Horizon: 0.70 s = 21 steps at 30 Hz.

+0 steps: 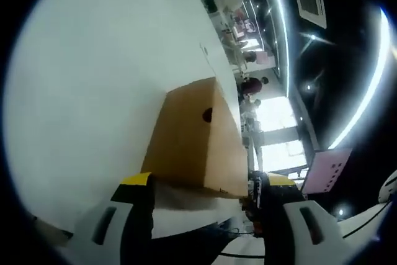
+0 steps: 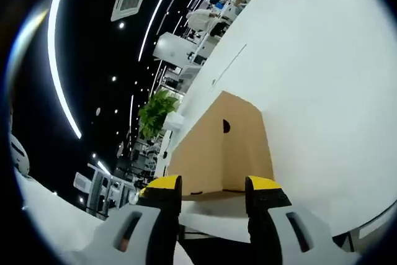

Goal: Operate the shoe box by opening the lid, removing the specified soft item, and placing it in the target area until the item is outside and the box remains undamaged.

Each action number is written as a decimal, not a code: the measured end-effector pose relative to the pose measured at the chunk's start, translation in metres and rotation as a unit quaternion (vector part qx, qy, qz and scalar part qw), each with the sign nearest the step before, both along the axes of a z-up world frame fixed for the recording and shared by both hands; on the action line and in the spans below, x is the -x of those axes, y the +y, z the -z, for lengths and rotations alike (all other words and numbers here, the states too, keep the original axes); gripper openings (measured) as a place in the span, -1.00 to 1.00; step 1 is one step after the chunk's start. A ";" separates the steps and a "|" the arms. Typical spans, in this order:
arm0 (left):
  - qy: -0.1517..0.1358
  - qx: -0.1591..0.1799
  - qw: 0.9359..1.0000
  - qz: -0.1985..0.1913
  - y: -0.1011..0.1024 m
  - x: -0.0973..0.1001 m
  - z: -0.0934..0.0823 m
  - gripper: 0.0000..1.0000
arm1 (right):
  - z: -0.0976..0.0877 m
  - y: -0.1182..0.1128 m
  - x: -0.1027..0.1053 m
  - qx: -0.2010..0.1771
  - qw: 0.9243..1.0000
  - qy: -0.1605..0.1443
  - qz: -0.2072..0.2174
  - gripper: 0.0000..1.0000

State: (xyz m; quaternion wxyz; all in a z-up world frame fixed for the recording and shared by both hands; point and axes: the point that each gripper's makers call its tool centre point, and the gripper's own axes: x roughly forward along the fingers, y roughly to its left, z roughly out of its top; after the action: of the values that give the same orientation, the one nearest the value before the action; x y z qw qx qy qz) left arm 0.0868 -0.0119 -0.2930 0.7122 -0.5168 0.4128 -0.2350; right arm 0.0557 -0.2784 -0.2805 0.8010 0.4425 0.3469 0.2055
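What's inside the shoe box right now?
The shoe box sits closed on the white table, so its contents are hidden. A dark round hole shows in one wall, nothing visible through it.

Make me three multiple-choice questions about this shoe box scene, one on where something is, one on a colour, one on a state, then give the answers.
1. Where does the shoe box rest?
A. on the white table
B. on a chair
C. on a shelf

2. What colour are the tips of the right gripper?
A. red
B. yellow
C. blue

3. How is the box lid?
A. shut
B. lifted off
C. torn

Answers: 1 A, white tabletop spreads around the box; 2 B, yellow caps top both jaws; 3 A, both views show a closed brown box with a round finger hole.
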 end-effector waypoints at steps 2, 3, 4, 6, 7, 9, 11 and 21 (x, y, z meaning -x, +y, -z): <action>0.001 0.010 1.000 -0.004 -0.001 -0.001 0.002 0.43 | 0.004 -0.001 0.001 0.001 1.000 0.004 0.005 -0.19; 0.001 0.009 1.000 -0.003 -0.002 -0.002 0.003 0.43 | 0.005 -0.003 0.000 0.000 1.000 0.003 0.012 -0.19; 0.000 0.008 1.000 -0.003 -0.002 -0.003 0.004 0.43 | 0.004 -0.006 -0.003 -0.008 1.000 -0.002 0.027 -0.19; -0.002 -0.001 1.000 0.005 -0.002 -0.005 0.006 0.44 | 0.005 -0.011 -0.007 -0.027 0.999 -0.001 0.042 -0.18; -0.007 -0.010 1.000 0.017 -0.003 -0.003 0.006 0.44 | 0.007 -0.013 -0.007 -0.027 0.999 0.003 0.046 -0.19; -0.017 -0.021 0.999 0.019 -0.001 -0.004 0.006 0.42 | 0.010 -0.015 -0.008 -0.017 0.999 0.008 0.049 -0.22; -0.019 -0.022 0.999 0.017 0.003 -0.006 0.005 0.39 | 0.012 -0.015 -0.008 -0.014 0.999 0.008 0.042 -0.26; -0.033 -0.063 0.997 0.026 0.002 -0.007 0.016 0.25 | 0.017 -0.004 -0.007 -0.023 0.999 0.014 0.034 -0.33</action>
State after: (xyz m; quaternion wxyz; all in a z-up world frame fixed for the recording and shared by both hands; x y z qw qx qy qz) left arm 0.0940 -0.0097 -0.3089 0.7504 -0.4518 0.4165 -0.2435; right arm 0.0632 -0.2827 -0.2970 0.7922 0.4748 0.3386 0.1799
